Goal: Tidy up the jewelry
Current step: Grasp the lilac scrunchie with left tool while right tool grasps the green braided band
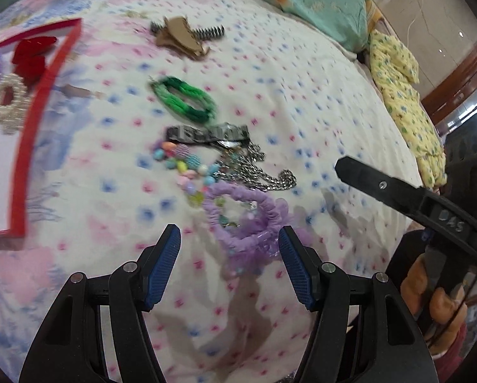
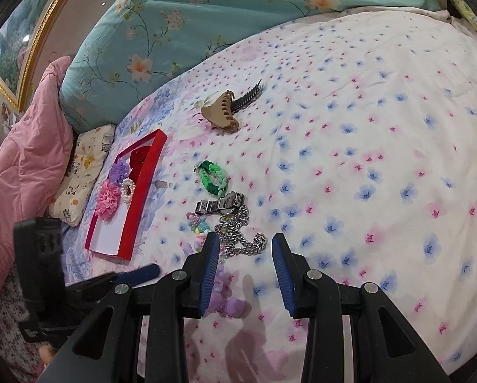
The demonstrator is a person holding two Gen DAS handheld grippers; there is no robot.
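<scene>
Jewelry lies in a loose pile on the floral bedsheet: a purple scrunchie [image 1: 248, 220], a silver chain [image 1: 257, 172], a pastel bead bracelet [image 1: 184, 166], a metal watch [image 1: 206, 134], a green braided bracelet [image 1: 184, 99] and a tan hair claw [image 1: 181, 36]. A red tray [image 1: 37, 102] at the left holds a pearl ring, red and purple pieces. My left gripper [image 1: 229, 249] is open, just short of the scrunchie. My right gripper [image 2: 245, 255] is open and empty, near the chain [image 2: 241, 242]. The tray [image 2: 143, 185] and claw [image 2: 221, 115] show in the right wrist view.
A teal floral pillow [image 2: 190, 32] lies at the bed's head, a pink quilt [image 2: 25, 146] and a small panda pillow [image 2: 82, 172] at the left. A yellow blanket [image 1: 404, 95] lies along the bed's right edge. A black comb [image 2: 248, 97] lies beside the claw.
</scene>
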